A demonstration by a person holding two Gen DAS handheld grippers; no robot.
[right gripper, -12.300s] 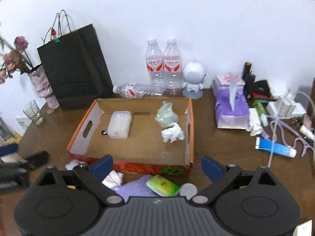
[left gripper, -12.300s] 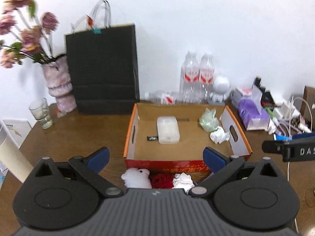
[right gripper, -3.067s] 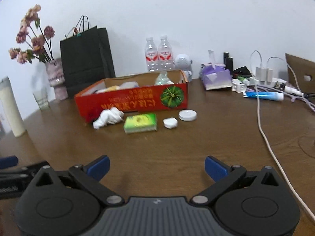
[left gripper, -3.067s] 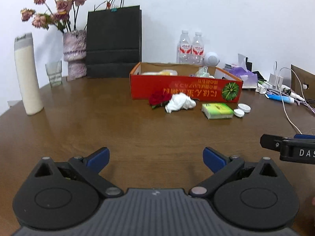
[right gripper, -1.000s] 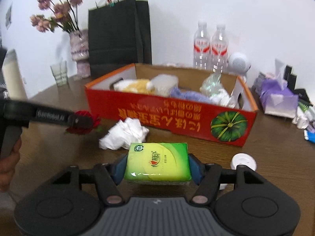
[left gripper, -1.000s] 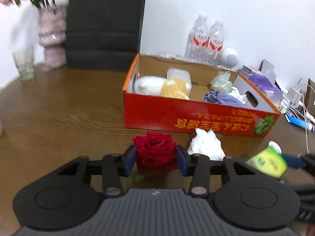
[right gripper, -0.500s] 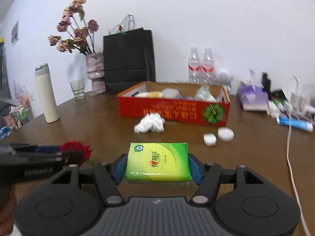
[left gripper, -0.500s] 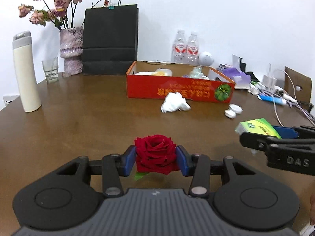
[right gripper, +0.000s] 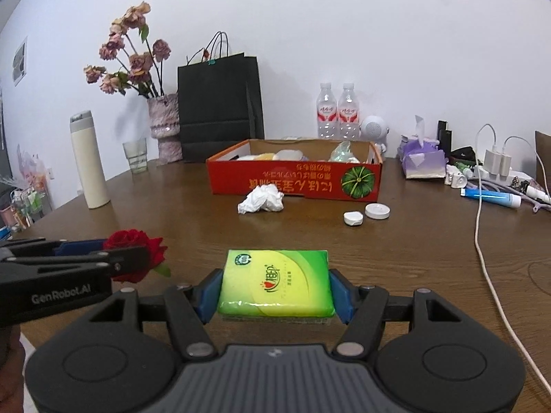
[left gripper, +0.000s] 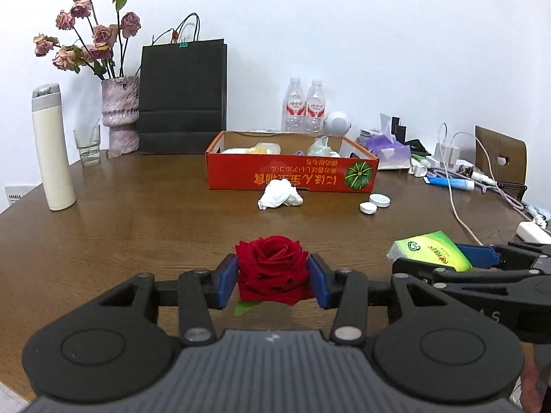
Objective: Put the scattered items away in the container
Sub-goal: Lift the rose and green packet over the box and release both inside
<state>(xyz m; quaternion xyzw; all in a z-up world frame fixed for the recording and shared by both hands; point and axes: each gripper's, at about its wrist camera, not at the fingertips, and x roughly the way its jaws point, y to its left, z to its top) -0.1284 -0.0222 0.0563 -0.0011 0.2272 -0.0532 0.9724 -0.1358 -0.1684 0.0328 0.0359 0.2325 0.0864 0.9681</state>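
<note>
Red rose, full bloom, 1 green leaf.

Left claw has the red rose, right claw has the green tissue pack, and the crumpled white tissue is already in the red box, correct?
Not quite. The crumpled white tissue lies on the table in front of the red box, as the right wrist view shows. The rest is right.

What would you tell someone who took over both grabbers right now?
Left gripper: shut on the red rose, held above the table.
Right gripper: shut on the green tissue pack, also in the air.
The red cardboard box sits far across the table and already holds several items.
Left to do: drop the rose and pack in the box, then collect the crumpled tissue and two white round lids lying in front of it.
</note>
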